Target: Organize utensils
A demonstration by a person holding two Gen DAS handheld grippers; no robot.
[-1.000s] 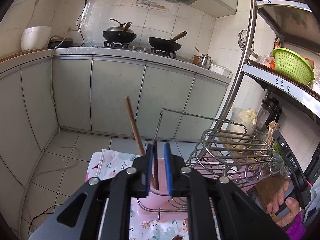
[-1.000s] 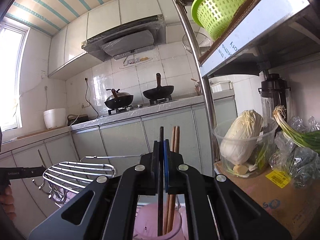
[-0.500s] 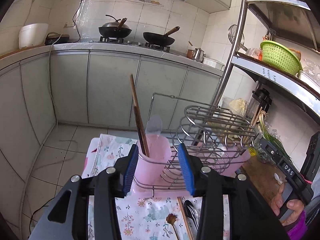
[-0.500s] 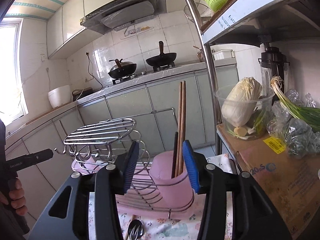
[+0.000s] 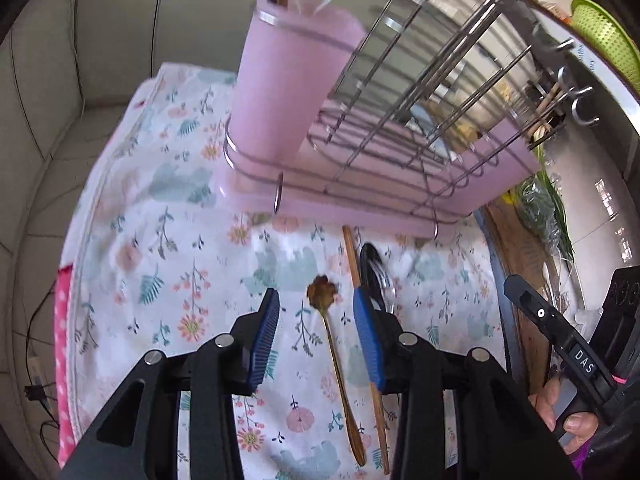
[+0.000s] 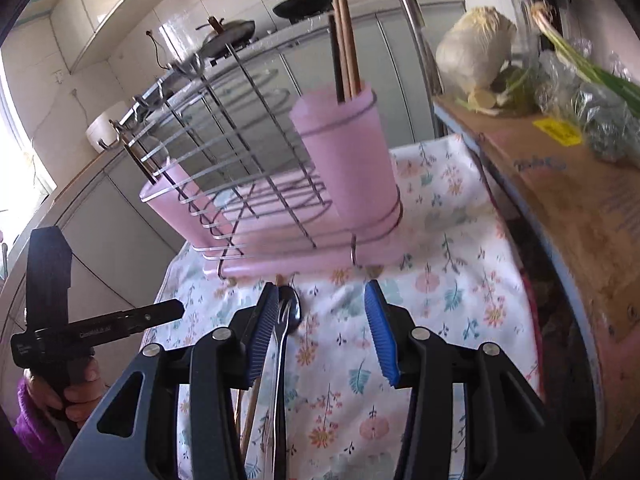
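Observation:
My left gripper is open above the floral cloth, with a gold flower-headed spoon lying between its fingers. A wooden chopstick and a dark spoon lie beside its right finger. My right gripper is open and empty; a metal fork and spoon lie by its left finger. A pink cup in a wire rack holds a wooden stick. In the right wrist view the other pink cup holds chopsticks.
A cardboard box with cabbage and green onions stands right of the cloth. Grey cabinets lie beyond the table's left edge. A green basket sits on a shelf.
Both grippers have tilted down and lowered from the cups toward the loose utensils on the cloth. A second ago both were shut on utensils in the cups; both then opened and stay open.

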